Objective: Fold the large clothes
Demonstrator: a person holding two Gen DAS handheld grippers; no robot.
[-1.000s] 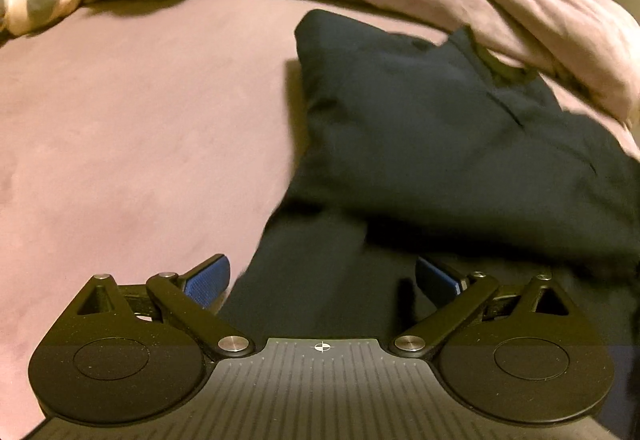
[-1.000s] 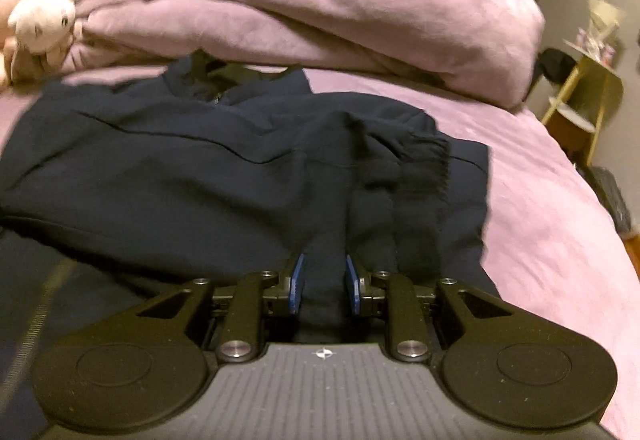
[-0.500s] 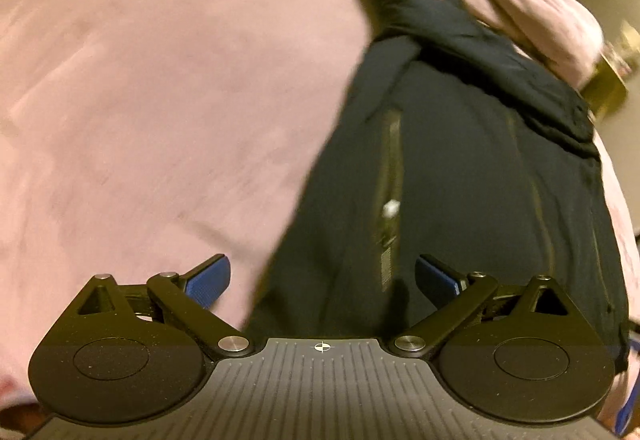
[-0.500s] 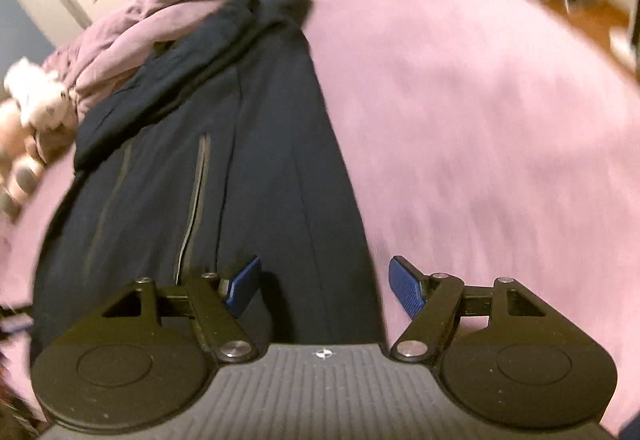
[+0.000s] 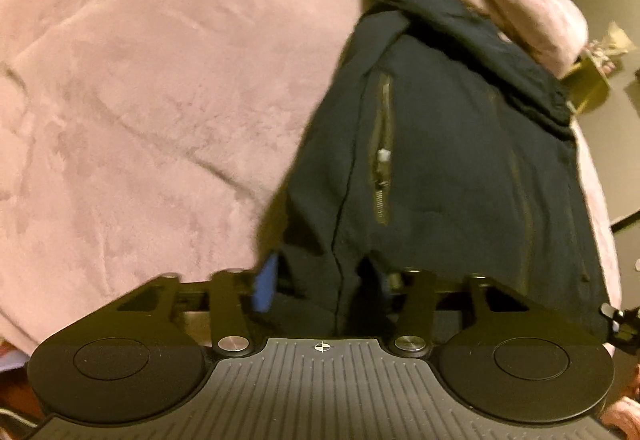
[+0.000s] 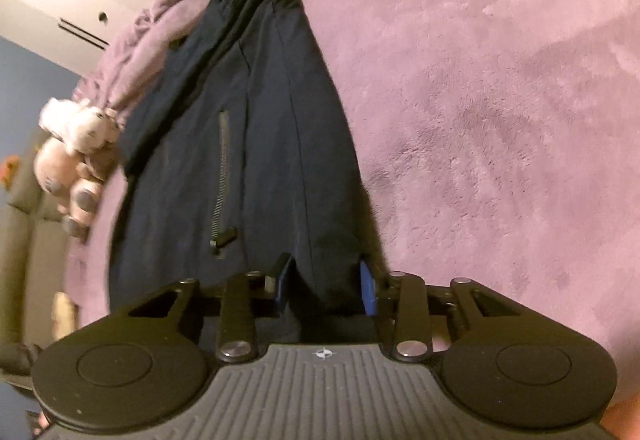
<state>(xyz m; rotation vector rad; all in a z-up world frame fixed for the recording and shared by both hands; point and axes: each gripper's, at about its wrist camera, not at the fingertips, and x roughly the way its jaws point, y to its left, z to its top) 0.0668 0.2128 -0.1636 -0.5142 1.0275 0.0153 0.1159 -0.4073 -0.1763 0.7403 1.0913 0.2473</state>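
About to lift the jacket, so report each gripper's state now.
Left gripper: closing, dark jacket hem bunched between its jaws.
Right gripper: closing, jacket's other hem corner between its jaws.

Dim warm light - edges blurred, fisheye-bent.

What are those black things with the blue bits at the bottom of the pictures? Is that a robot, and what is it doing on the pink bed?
It isn't a robot. A person holds a grabbing tool, called a gripper, in each hand, and each tool carries a small camera that looks out along its two fingers. One picture comes from the left gripper, the other from the right gripper. The blue bits are soft pads on the fingers.

A dark blue jacket with a zip lies on the pink blanket. A bunched pink duvet and stuffed toys lie at the far end.

Both grippers are closing on the jacket's near edge, one at each side, and the cloth is between the pads.
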